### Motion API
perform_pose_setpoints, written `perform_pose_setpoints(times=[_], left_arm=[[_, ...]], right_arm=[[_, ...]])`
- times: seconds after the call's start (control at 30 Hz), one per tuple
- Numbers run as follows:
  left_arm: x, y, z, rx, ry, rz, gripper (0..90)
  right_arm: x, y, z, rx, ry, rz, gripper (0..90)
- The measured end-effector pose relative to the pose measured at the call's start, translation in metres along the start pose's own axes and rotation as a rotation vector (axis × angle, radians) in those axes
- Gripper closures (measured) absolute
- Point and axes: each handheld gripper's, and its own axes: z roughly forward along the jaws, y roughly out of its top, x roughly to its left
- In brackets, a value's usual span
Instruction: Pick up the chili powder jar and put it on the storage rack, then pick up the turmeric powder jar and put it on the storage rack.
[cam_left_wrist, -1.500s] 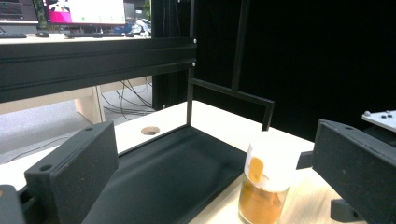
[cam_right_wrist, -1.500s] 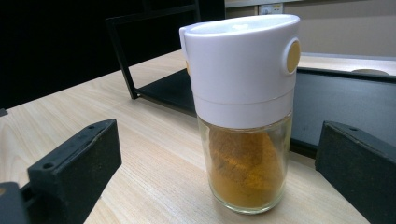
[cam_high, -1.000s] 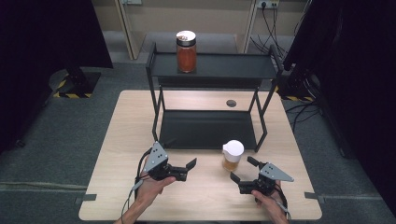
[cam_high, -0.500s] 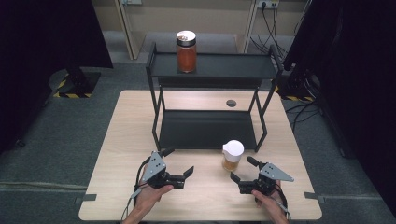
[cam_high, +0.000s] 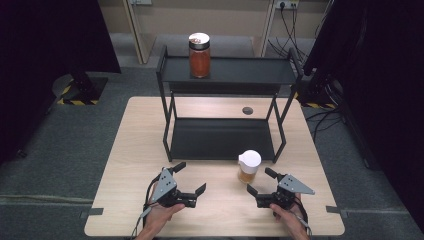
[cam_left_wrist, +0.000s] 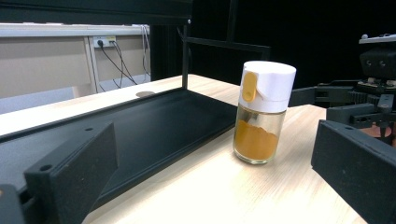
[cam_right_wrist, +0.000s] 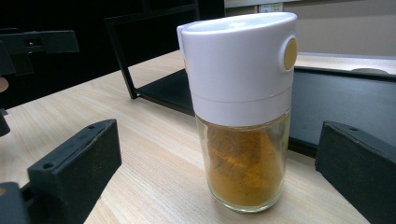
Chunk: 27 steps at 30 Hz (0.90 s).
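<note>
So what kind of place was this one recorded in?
Most likely a lab or recording studio, not a kitchen: black curtains flank a lone wooden table, cables run to wall sockets, and a hazard-striped stand base sits on the grey floor.

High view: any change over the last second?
The left gripper drifted slightly toward the person's edge of the table half a second ago, then eased back; jaws open throughout, nothing gripped. The right gripper stayed put, open, next to the spice shaker. The shaker, the black rack and the jar on its top shelf are unchanged.
</note>
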Motion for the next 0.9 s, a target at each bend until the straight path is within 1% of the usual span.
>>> perform_pose_setpoints(times=[0.13,0.23,0.4,0.5,0.63,0.73,0.9], left_arm=[[0.0,-0.003,-0.001,0.002,-0.001,0.012,0.3],[-0.001,-0.006,-0.002,0.003,-0.004,0.012,0.3],[-0.005,-0.009,-0.004,0.016,0.0,0.049,0.3],[-0.007,-0.009,-0.007,0.017,0.018,0.083,0.3],[-0.007,-0.011,-0.01,0.02,0.023,0.081,0.3],[-0.007,-0.012,-0.009,0.027,0.019,0.08,0.3],[-0.007,-0.012,-0.009,0.026,0.018,0.082,0.3]], right_arm=[[0.0,0.0,0.0,0.0,-0.001,0.0,0.8],[-0.001,0.0,-0.001,-0.003,-0.001,-0.001,0.8],[-0.001,0.0,-0.002,-0.007,-0.003,-0.004,0.8],[-0.001,0.0,-0.002,-0.006,-0.002,-0.007,0.8],[0.0,0.0,-0.001,-0.003,0.001,-0.01,0.8],[0.001,0.0,-0.001,-0.004,0.001,-0.013,0.8],[0.001,0.001,-0.002,-0.005,-0.001,-0.013,0.8]])
